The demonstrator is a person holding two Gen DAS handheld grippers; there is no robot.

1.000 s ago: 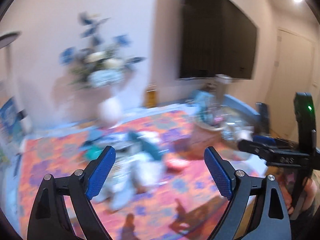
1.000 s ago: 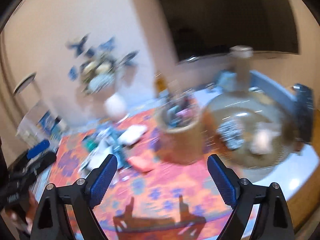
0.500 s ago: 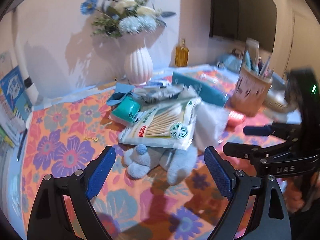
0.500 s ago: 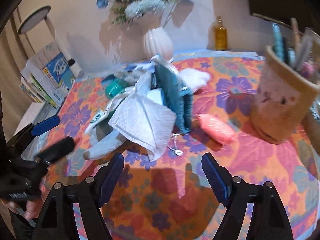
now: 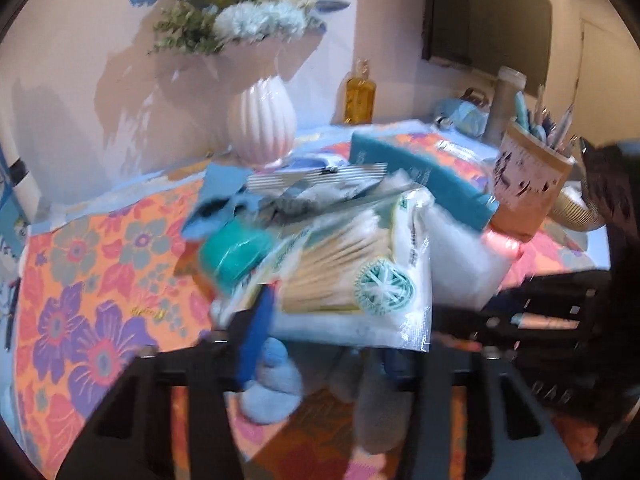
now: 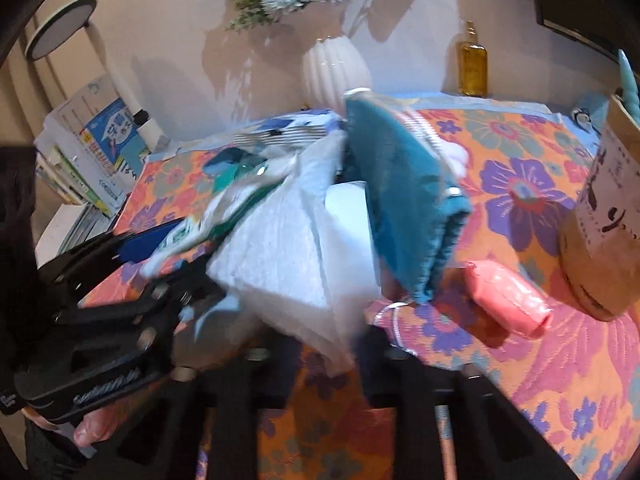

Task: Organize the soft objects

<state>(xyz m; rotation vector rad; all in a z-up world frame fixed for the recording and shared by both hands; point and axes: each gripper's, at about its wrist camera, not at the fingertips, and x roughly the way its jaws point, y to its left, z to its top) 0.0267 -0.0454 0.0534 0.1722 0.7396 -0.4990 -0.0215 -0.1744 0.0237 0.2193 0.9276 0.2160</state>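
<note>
A pile of soft things lies on the floral tablecloth. In the left wrist view a grey-blue plush toy lies under a bag of cotton swabs. My left gripper has its fingers closing around the plush, blurred. In the right wrist view a white paper towel and a teal cloth sit on the pile. My right gripper has narrowed around the towel's lower edge. Whether either has a grip is unclear.
A white vase with flowers and an amber bottle stand by the wall. A pen holder cup stands at the right. A pink packet lies by the cup. Books are stacked at the left.
Both grippers have moved down and into the pile. Their fingers have drawn closer together around the plush and the paper towel.
</note>
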